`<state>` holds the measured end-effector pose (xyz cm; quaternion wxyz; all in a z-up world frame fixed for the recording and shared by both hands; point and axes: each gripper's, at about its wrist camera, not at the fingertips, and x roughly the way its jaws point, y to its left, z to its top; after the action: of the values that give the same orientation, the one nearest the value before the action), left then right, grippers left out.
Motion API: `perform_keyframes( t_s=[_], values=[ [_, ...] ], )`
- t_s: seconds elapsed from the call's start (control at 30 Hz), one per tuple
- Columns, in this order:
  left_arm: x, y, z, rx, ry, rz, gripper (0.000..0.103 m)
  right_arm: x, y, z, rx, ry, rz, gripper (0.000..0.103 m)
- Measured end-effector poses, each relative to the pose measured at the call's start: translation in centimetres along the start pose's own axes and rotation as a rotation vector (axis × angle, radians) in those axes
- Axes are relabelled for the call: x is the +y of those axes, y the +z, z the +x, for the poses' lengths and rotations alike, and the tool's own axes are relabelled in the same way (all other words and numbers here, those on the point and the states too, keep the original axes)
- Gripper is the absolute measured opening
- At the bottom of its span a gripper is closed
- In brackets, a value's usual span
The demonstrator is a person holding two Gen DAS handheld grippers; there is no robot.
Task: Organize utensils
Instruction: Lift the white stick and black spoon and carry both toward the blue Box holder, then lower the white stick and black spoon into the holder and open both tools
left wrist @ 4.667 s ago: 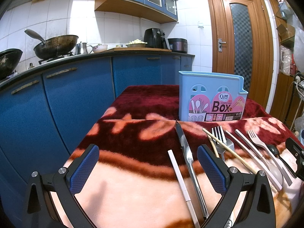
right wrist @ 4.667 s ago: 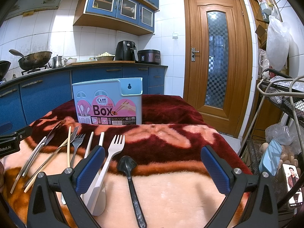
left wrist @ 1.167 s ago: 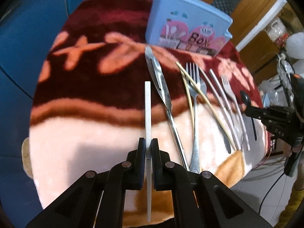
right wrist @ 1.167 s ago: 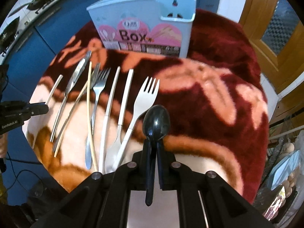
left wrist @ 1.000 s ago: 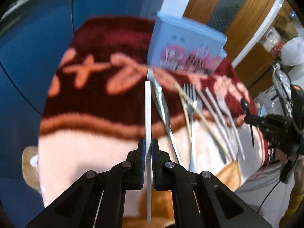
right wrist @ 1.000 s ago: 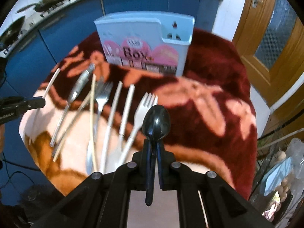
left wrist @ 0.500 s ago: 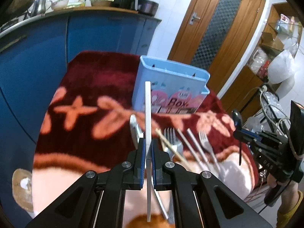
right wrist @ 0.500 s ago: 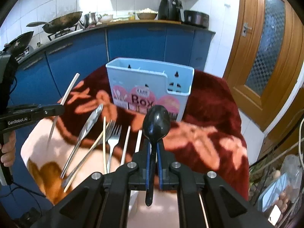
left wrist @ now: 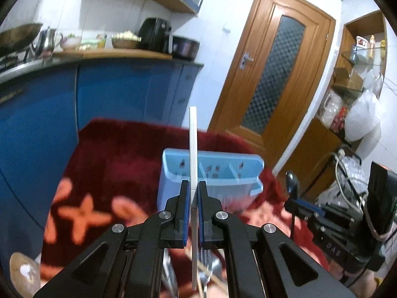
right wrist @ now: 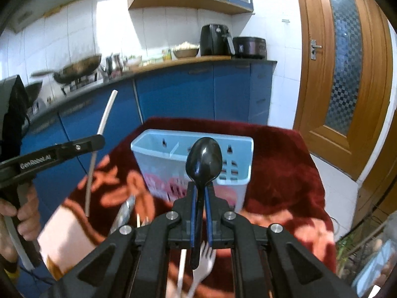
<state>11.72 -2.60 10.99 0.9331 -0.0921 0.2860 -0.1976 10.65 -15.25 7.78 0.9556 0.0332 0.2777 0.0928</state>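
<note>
My left gripper [left wrist: 194,193] is shut on a white chopstick [left wrist: 193,144] held upright in the air, in front of the light blue utensil box [left wrist: 211,171]. My right gripper [right wrist: 200,193] is shut on a black spoon [right wrist: 204,159], bowl up, held above the table before the same box [right wrist: 158,149]. The left gripper and its chopstick [right wrist: 104,116] show at the left of the right wrist view. The right gripper with the spoon [left wrist: 290,181] shows at the right of the left wrist view. Both utensils are apart from the box.
Several forks, a knife [right wrist: 122,213] and chopsticks lie on the red and peach blanket [right wrist: 280,154] below the grippers. Blue kitchen cabinets [left wrist: 111,92] stand behind the table. A wooden door [right wrist: 342,74] is at the right.
Both grippers have lifted their utensils off the blanket, tilted up to level, and moved closer to the box, whose open top now shows.
</note>
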Motion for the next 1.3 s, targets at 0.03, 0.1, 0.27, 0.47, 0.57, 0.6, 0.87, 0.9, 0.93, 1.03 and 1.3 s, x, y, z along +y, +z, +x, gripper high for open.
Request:
perform_keyframes(
  t_s=[0.03, 0.1, 0.27, 0.47, 0.57, 0.6, 0.87, 0.9, 0.93, 1.03, 1.3],
  values=[
    [-0.2, 0.4, 0.2, -0.017, 0.002, 0.005, 0.006, -0.1, 0.2, 0.1, -0.014, 0.004, 0.004, 0.008],
    [-0.9, 1.5, 0.7, -0.068, 0.012, 0.025, 0.006, -0.4, 0.9, 0.5, -0.054, -0.001, 0.014, 0.008],
    [-1.8, 3.5, 1.9, -0.168, 0.038, 0.055, 0.006, -1.6, 2.7, 2.2, -0.112, -0.006, 0.044, 0.008],
    [-1.8, 4.6, 3.8, -0.276, 0.086, 0.062, 0.006, -2.9, 3.7, 4.6, -0.180, -0.050, 0.051, 0.008],
    [-1.5, 4.7, 5.0, -0.302, 0.108, 0.077, 0.006, -3.5, 3.6, 5.9, -0.201, -0.049, 0.061, 0.008],
    [-1.4, 4.6, 5.4, -0.312, 0.111, 0.080, 0.006, -3.7, 3.6, 6.4, -0.199, -0.058, 0.060, 0.008],
    [-0.6, 2.6, 7.6, -0.347, 0.135, 0.101, 0.006, -3.3, 2.4, 8.9, -0.162, -0.099, 0.023, 0.008],
    [-0.6, 2.3, 7.8, -0.345, 0.135, 0.101, 0.006, -3.2, 2.3, 9.1, -0.157, -0.103, 0.016, 0.008],
    [-0.6, 2.0, 7.9, -0.342, 0.135, 0.100, 0.006, -3.2, 2.2, 9.1, -0.156, -0.106, 0.013, 0.008],
    [-0.4, 1.4, 8.4, -0.334, 0.137, 0.092, 0.006, -2.9, 2.1, 9.1, -0.161, -0.115, -0.005, 0.008],
    [-0.1, 0.2, 8.8, -0.318, 0.132, 0.082, 0.006, -2.7, 2.0, 9.1, -0.161, -0.110, -0.008, 0.008]
  ],
)
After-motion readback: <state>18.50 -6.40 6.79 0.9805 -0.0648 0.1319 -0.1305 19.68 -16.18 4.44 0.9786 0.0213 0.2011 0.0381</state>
